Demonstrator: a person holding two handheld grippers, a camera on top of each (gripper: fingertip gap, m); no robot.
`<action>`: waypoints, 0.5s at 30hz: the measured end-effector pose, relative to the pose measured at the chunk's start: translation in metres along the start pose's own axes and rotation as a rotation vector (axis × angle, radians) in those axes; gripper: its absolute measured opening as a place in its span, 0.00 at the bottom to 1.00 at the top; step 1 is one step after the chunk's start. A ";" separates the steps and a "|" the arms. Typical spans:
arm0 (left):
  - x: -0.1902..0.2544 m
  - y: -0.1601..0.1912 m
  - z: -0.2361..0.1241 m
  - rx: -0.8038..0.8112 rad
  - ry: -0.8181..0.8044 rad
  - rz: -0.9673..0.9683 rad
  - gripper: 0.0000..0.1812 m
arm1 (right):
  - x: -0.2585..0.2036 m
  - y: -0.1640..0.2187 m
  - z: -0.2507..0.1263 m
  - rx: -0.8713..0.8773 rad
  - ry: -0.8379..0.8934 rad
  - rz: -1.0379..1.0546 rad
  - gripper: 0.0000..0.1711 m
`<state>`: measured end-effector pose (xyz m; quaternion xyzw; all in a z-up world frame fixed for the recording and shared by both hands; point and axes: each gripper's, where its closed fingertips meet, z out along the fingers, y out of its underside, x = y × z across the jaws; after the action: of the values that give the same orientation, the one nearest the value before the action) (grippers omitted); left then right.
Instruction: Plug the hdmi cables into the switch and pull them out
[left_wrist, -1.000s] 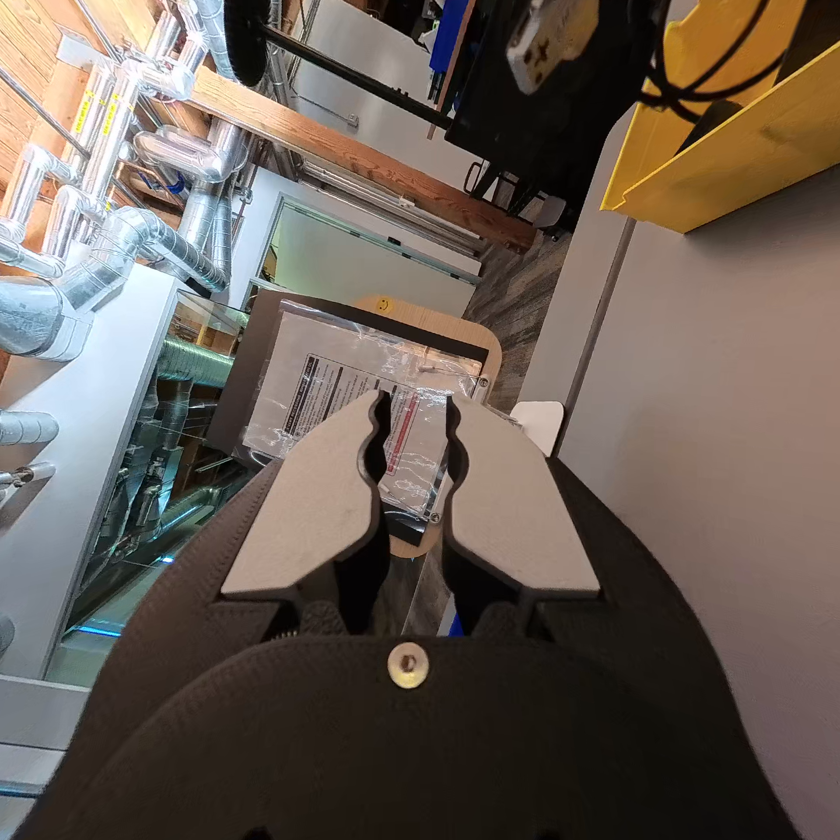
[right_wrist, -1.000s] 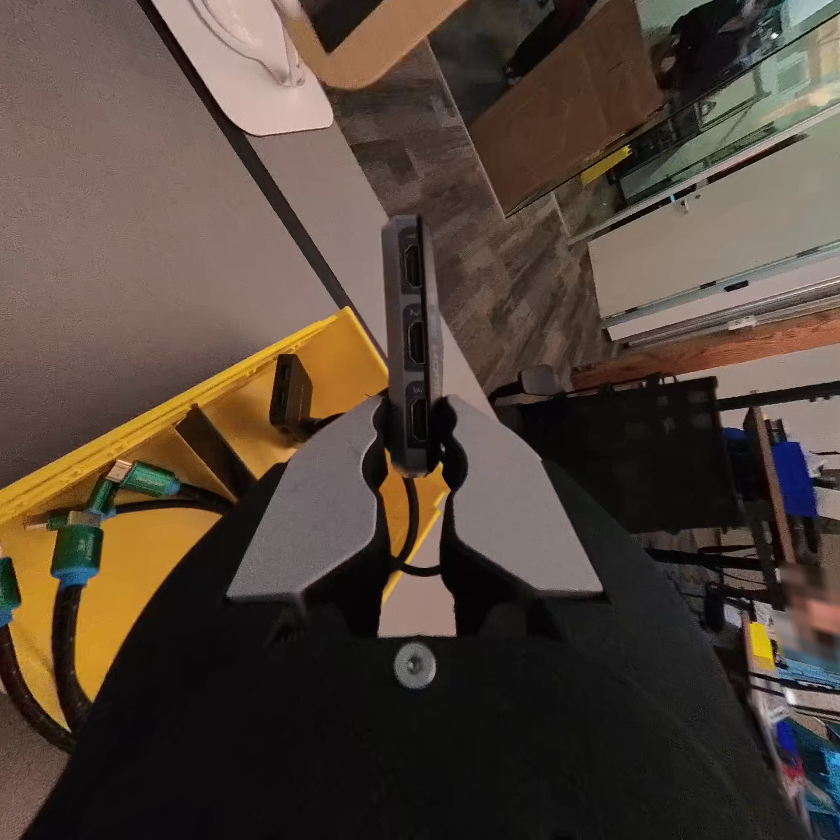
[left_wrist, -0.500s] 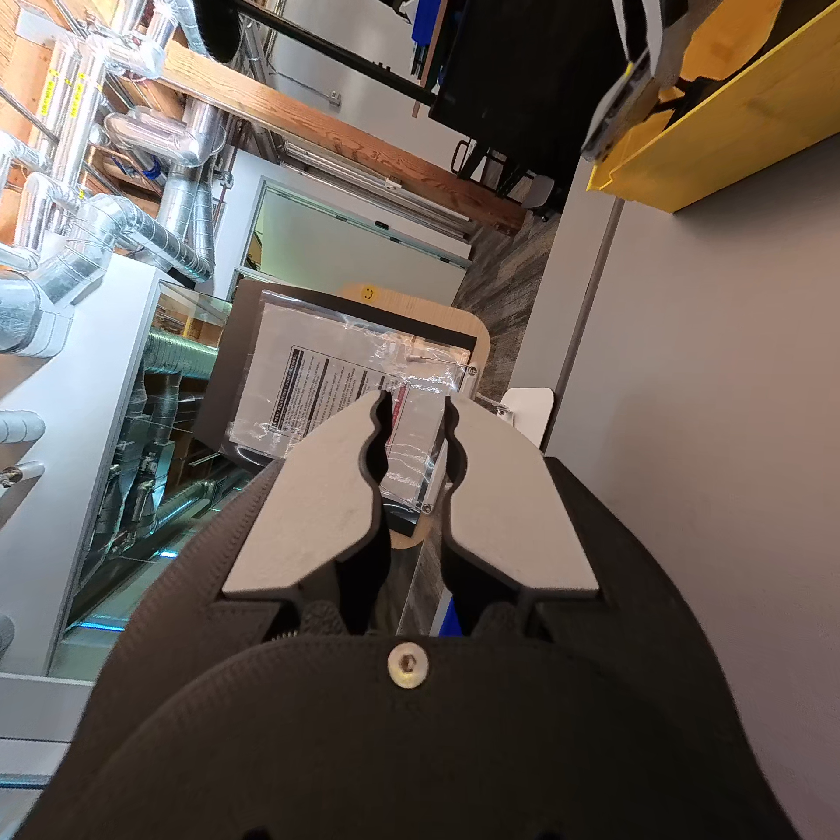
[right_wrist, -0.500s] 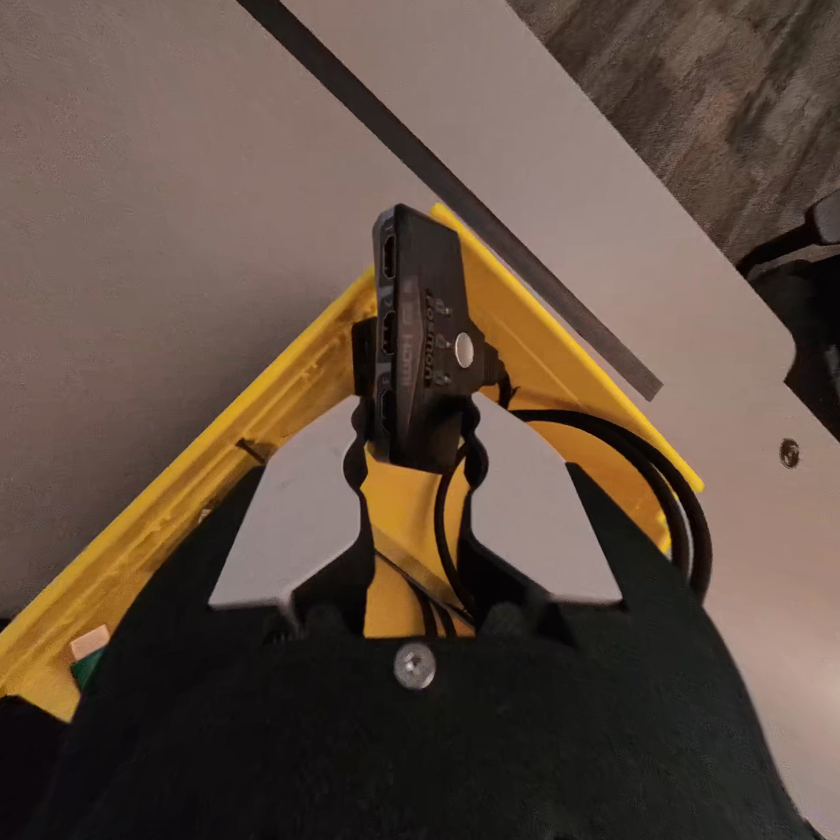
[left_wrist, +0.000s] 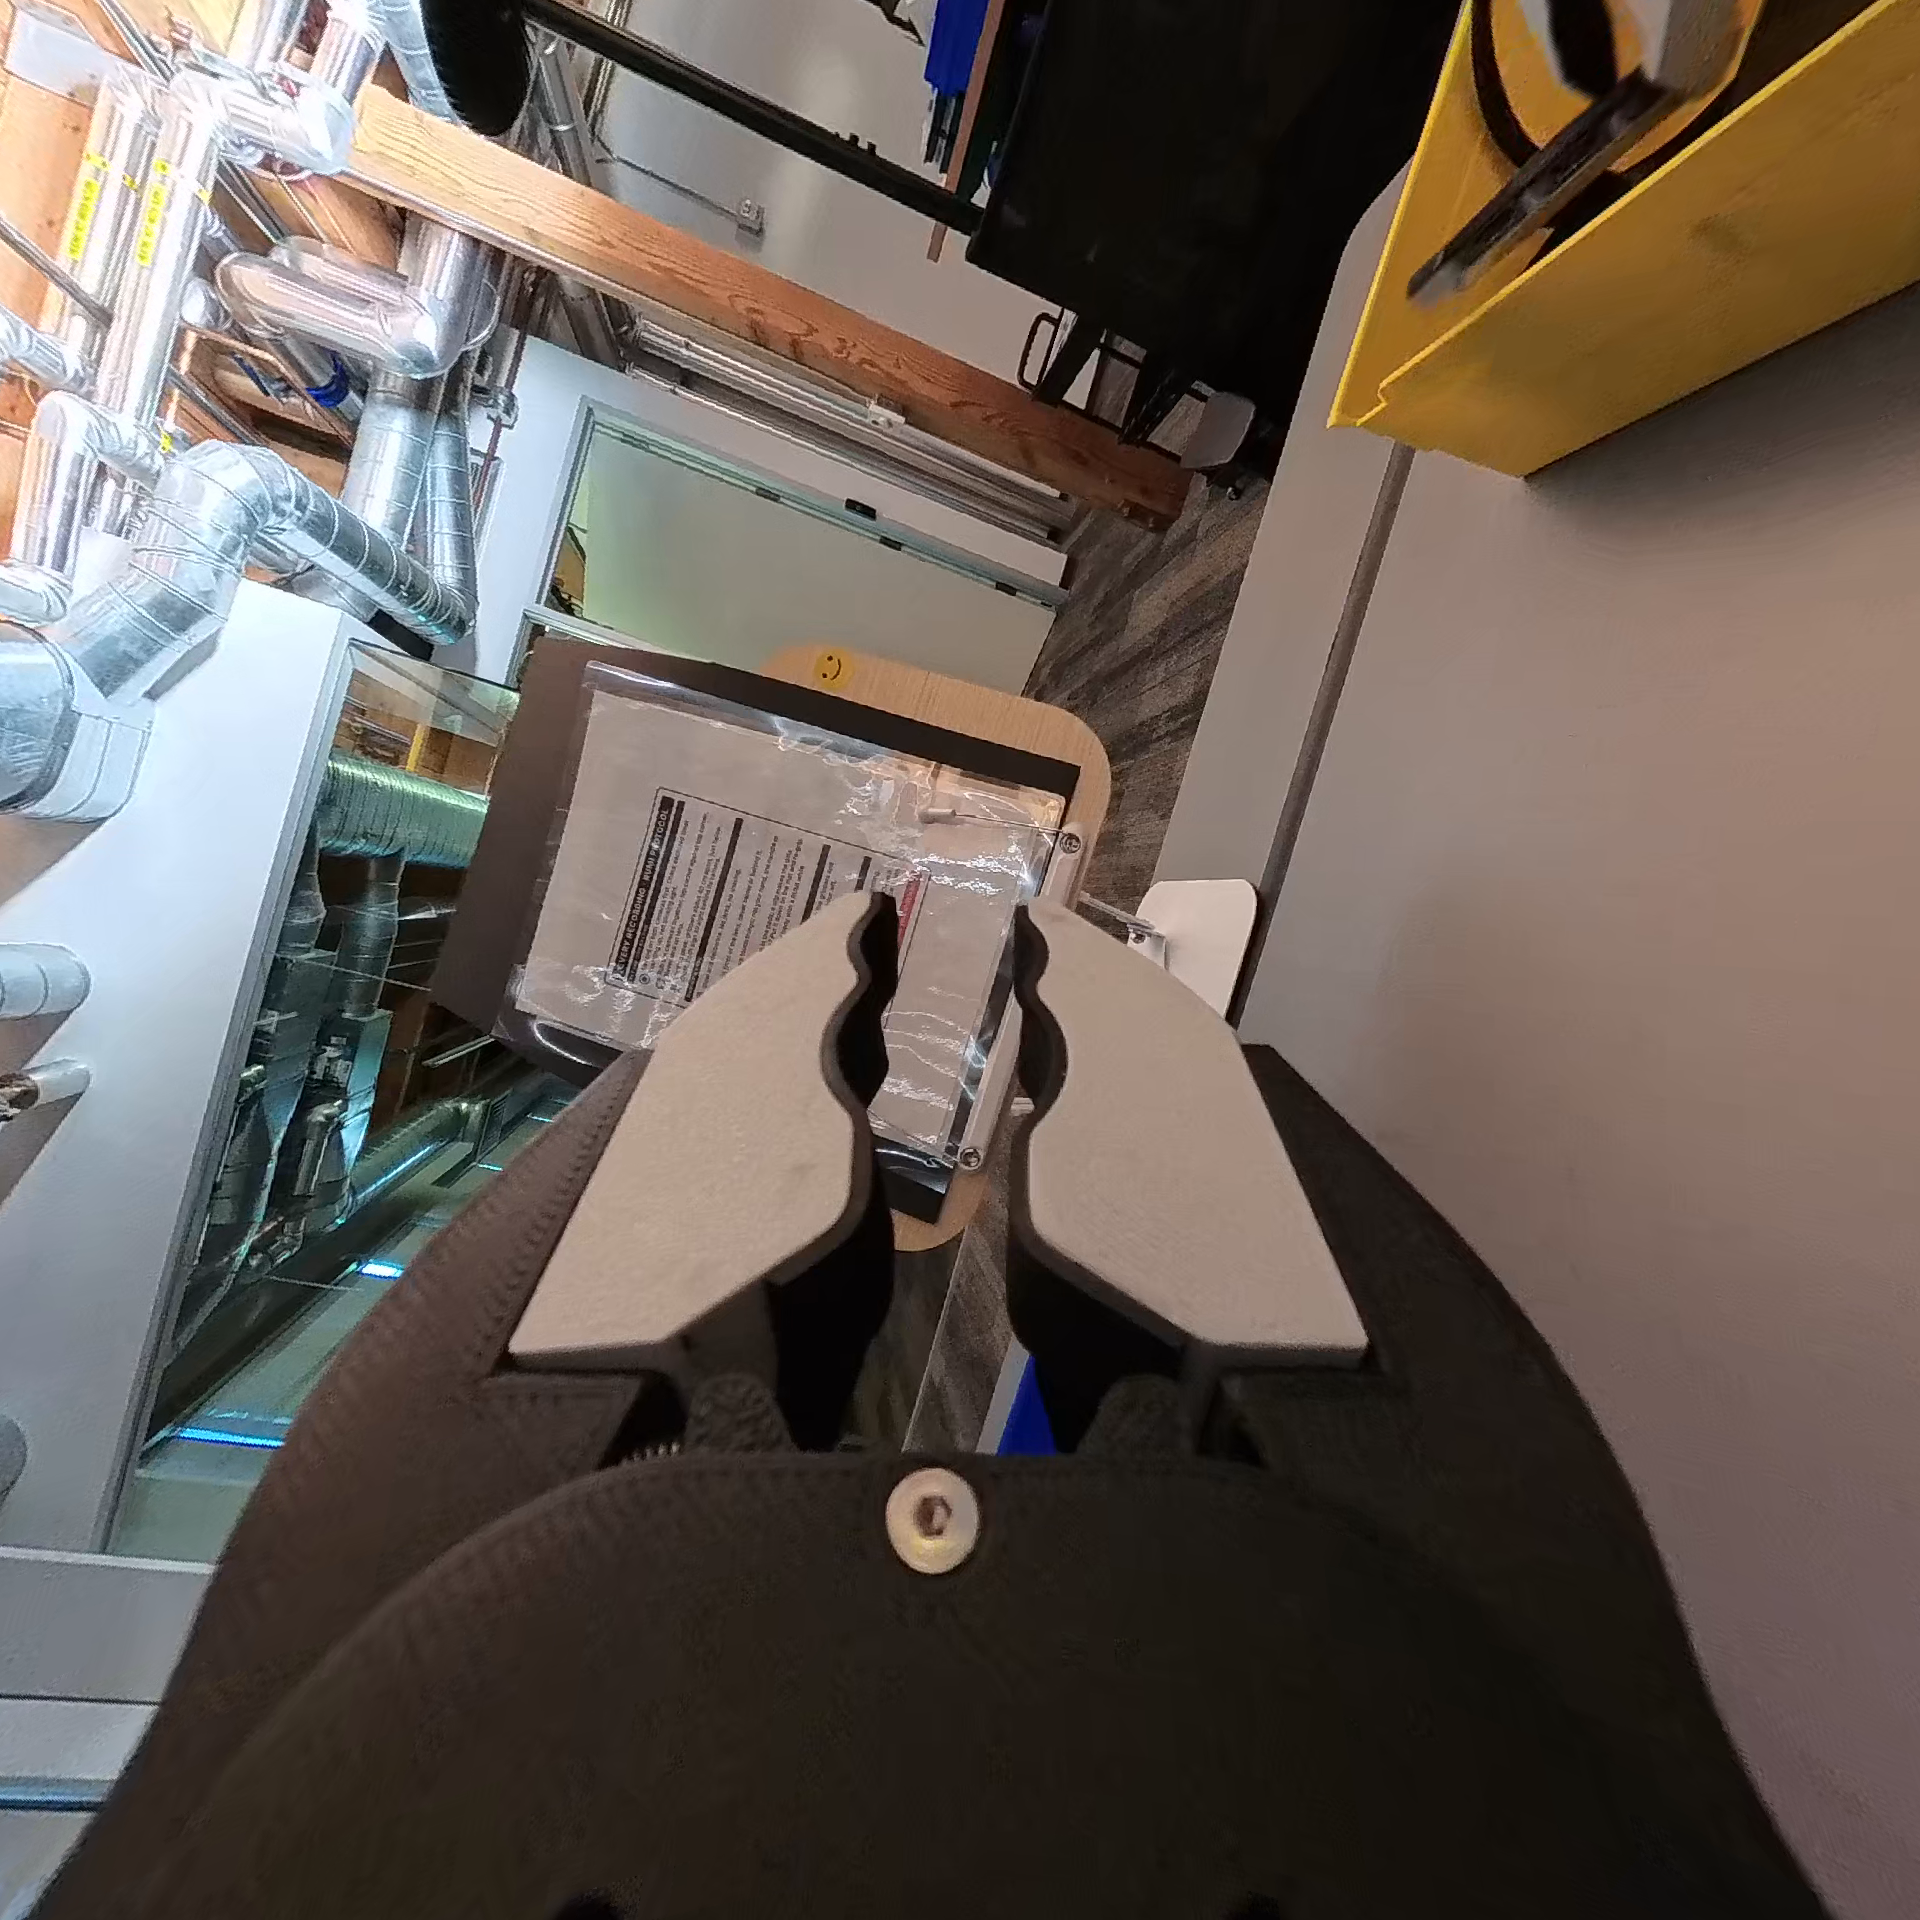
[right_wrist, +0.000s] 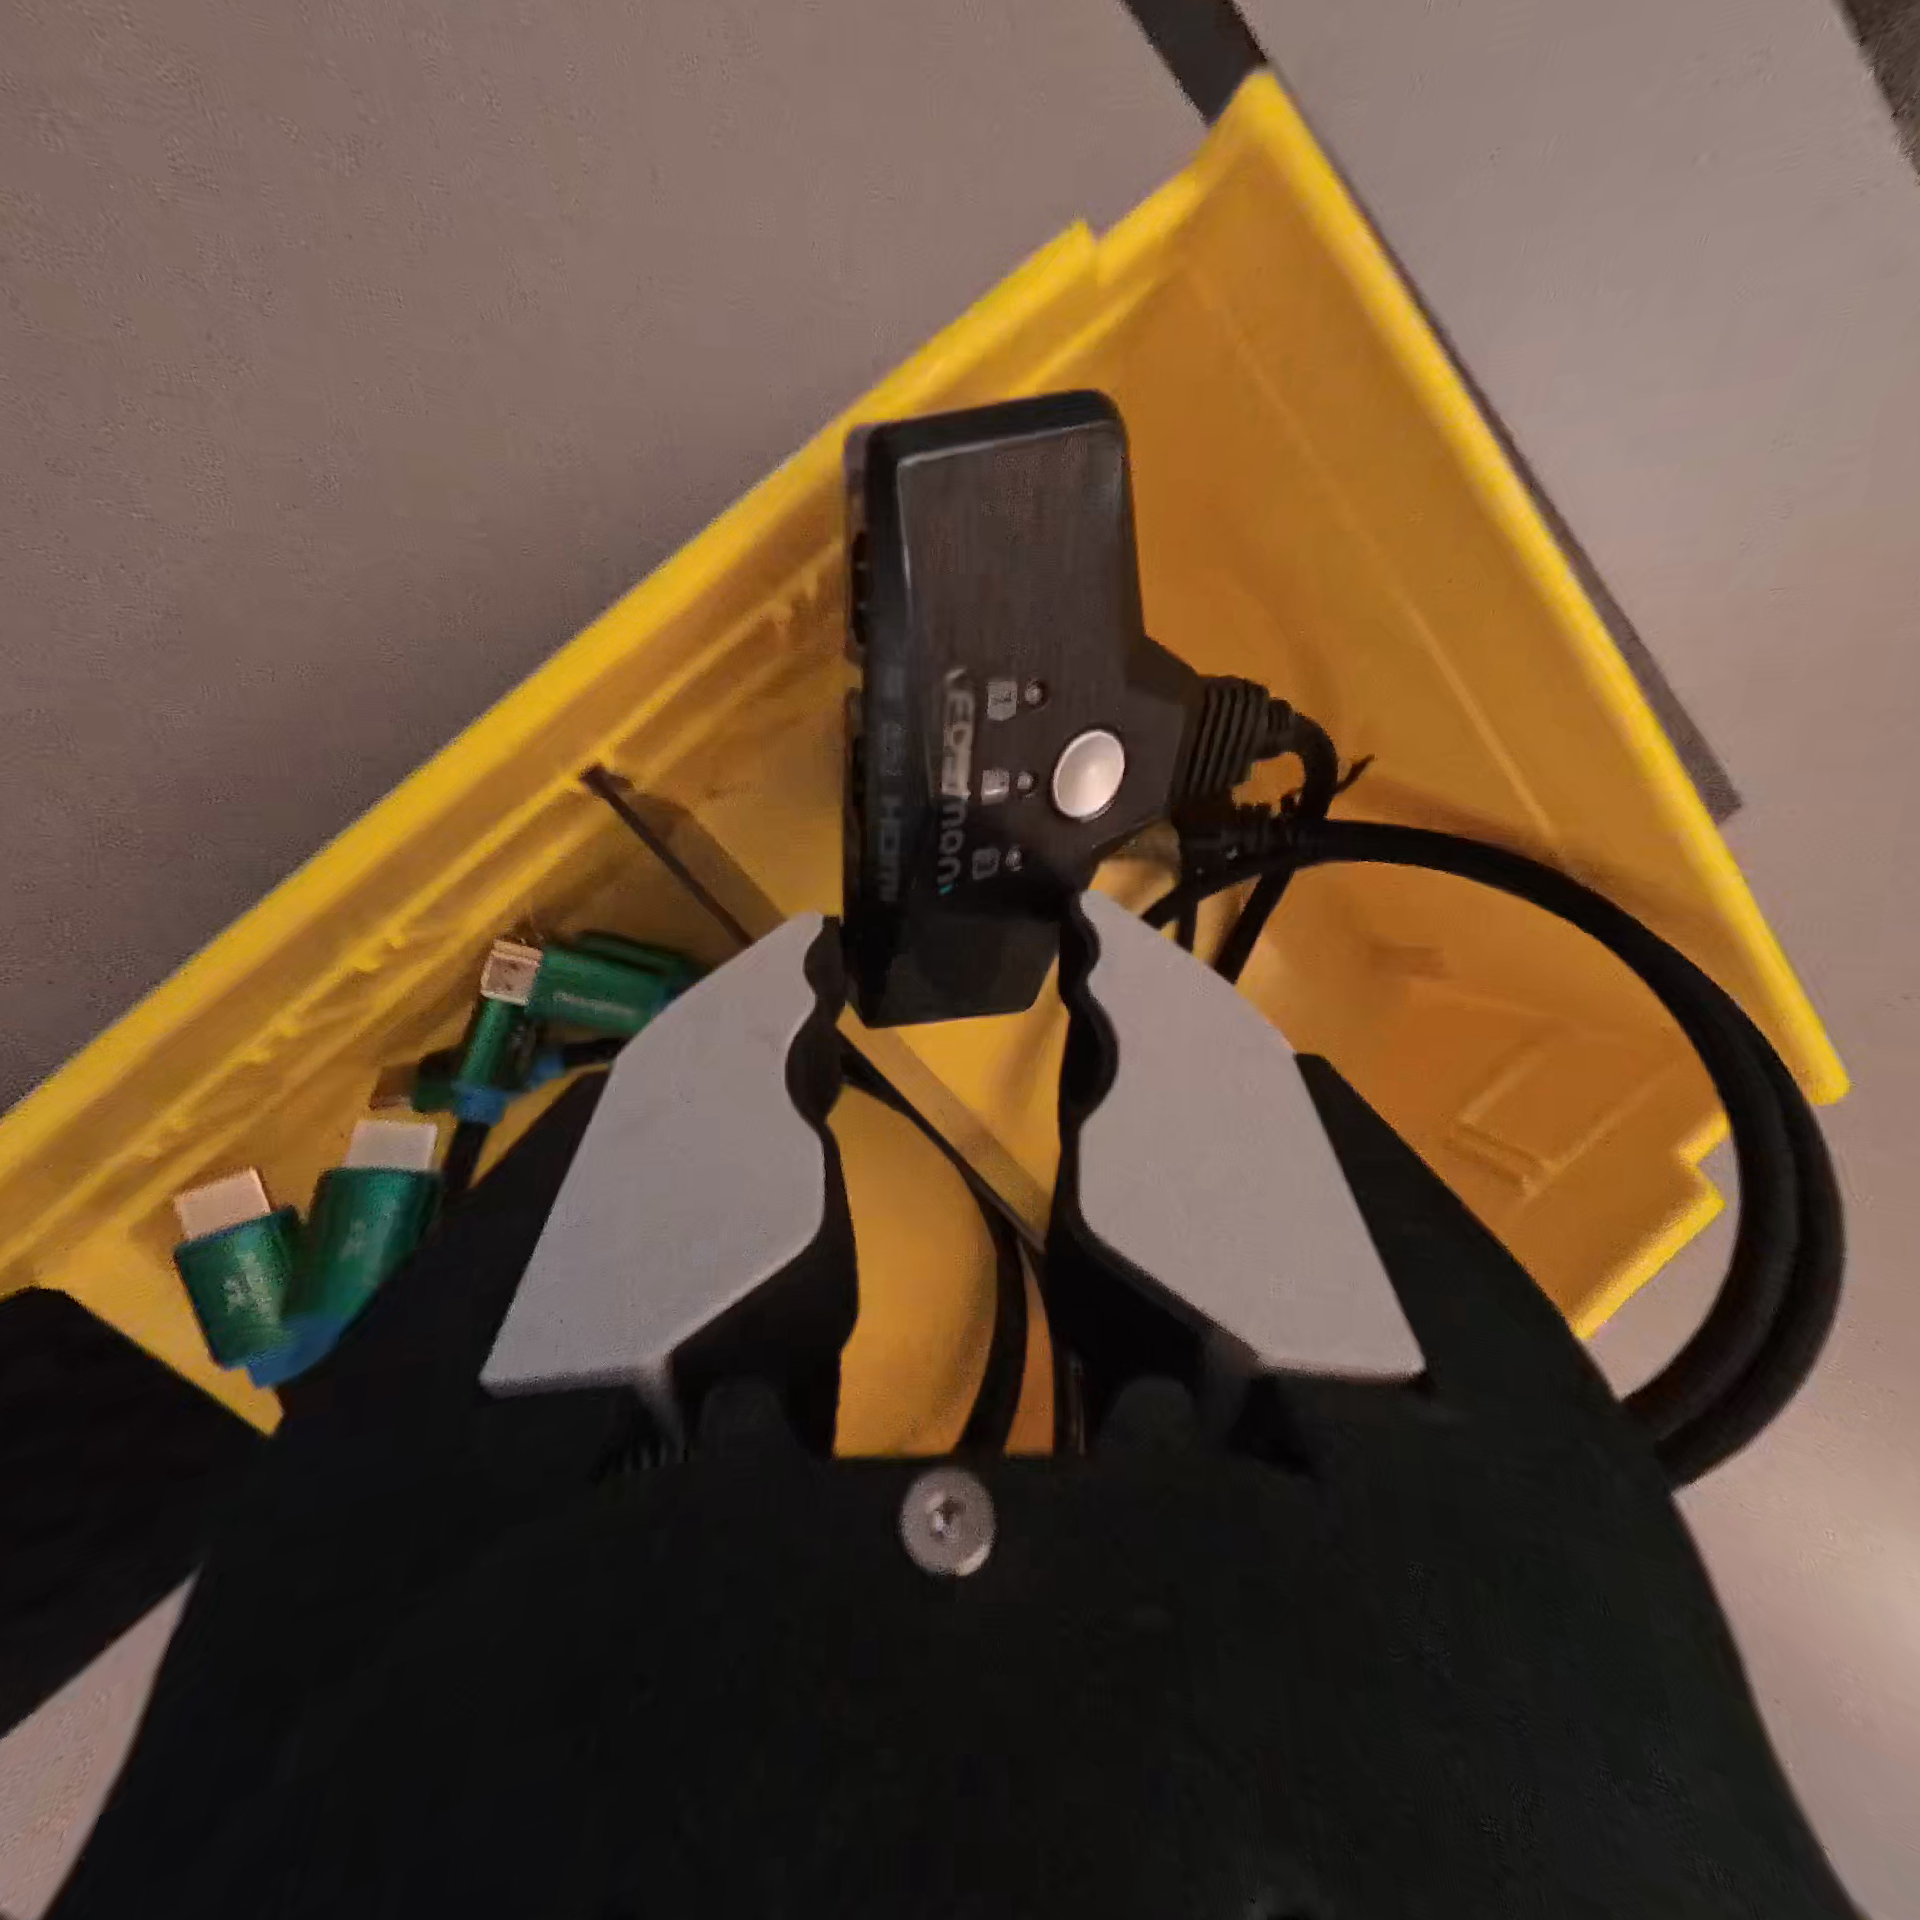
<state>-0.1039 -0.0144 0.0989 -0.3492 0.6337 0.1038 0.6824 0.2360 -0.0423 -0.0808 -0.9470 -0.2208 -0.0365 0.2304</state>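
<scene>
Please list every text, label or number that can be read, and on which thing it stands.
I do not copy writing; these things bear it.
Black switch: pale print on its face.
Green plugs: small marks, blurred.
Sheet in clear sleeve: printed lines.
Silver pipes: yellow tags, too small.

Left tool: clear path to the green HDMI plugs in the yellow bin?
Probably not yet: the left tool, open and empty, points away from the yellow plastic bin. The green-shelled HDMI plugs lie uncovered.
</scene>
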 end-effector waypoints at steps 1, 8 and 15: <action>0.001 0.000 0.000 -0.001 0.002 0.002 0.11 | 0.001 0.008 0.002 -0.050 0.018 -0.015 0.24; 0.003 -0.001 -0.001 -0.007 0.008 0.015 0.11 | -0.006 -0.005 0.000 -0.028 -0.037 0.098 0.26; -0.027 0.064 -0.011 -0.237 0.010 -0.223 0.12 | 0.003 0.000 -0.061 0.274 -0.006 0.232 0.28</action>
<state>-0.1544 0.0341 0.1030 -0.4958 0.5779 0.0996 0.6405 0.2405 -0.0685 -0.0258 -0.9261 -0.1136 0.0237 0.3591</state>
